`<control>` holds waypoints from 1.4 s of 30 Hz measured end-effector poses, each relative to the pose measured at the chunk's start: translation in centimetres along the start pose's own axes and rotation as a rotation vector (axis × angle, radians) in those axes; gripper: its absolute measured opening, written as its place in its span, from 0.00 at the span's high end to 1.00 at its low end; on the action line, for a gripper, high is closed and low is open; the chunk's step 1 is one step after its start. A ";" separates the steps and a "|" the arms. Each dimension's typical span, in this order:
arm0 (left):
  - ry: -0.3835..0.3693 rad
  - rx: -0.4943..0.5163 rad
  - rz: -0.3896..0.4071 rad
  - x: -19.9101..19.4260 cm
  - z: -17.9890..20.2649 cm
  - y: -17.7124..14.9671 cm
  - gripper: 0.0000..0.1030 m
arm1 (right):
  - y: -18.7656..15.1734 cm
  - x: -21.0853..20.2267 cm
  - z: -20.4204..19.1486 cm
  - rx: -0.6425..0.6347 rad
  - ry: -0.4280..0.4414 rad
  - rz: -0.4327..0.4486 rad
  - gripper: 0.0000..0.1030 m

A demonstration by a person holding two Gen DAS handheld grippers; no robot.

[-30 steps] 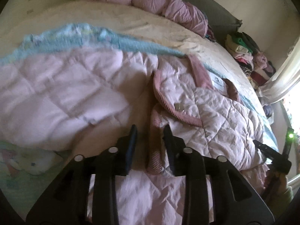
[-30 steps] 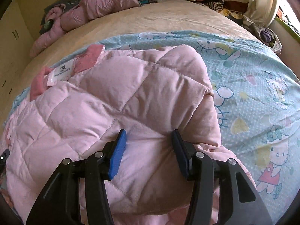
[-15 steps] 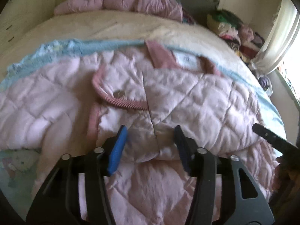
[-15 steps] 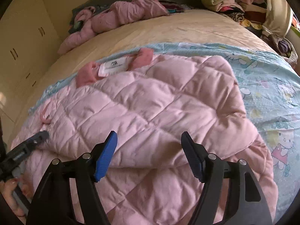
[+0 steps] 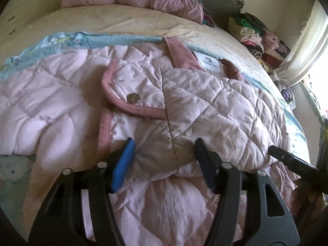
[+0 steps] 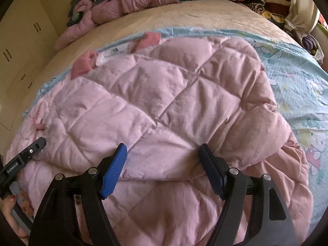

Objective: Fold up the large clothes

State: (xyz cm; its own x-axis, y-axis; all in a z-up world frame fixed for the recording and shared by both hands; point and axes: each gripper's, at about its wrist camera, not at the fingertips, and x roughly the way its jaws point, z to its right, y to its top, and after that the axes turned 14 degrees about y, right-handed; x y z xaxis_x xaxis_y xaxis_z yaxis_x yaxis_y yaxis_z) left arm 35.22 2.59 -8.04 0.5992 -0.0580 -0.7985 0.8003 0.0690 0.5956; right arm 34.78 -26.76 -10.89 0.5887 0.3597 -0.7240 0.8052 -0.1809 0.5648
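Here, a pale pink quilted padded jacket [image 5: 215, 102] with darker pink corded trim lies spread on a light blue cartoon-print sheet [image 6: 297, 78] that covers the near part of a cream-covered bed [image 5: 133, 20]. Its collar and white neck label [image 5: 209, 62] point toward the far side of the bed, so the garment's long axis runs from the person outward. The jacket's right-hand side has been laid inward, and the lower edge of that flap runs crosswise just ahead of both tools. The left gripper [image 5: 164, 157] has its jaws opening; the flap's seam and edge lie between the blue-padded fingers [image 5: 123, 162], but the pads do not press on the cloth. The right gripper [image 6: 164, 164] is likewise opening, its fingers straddling the flap edge without pinching it; from this view the left tool shows at the lower left, with a hand [image 6: 12, 207] on its grip. Judged from this layout, one side fold is released, and the jacket's left-hand side, with its snap button [image 5: 133, 98] and trimmed front edge, is still spread out. That unfolded portion lies to the left of both tools, so the left gripper is the nearer one. A second pink padded garment [image 6: 123, 2] and a stack of folded clothes [image 5: 252, 30] sit well apart at the far edge.
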 end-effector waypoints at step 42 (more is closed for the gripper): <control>0.282 -0.255 0.096 -14.6 -17.3 -2.9 0.09 | -0.9 -8.9 -20.8 -0.216 0.275 0.123 0.06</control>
State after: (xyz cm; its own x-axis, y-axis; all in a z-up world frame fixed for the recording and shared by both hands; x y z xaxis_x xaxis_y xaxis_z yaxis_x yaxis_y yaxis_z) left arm 23.76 20.44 0.38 0.6132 0.2345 -0.7543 0.6889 0.3085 0.6559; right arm 27.29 -10.78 3.24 0.6150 0.5850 -0.5287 0.6788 -0.0515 0.7325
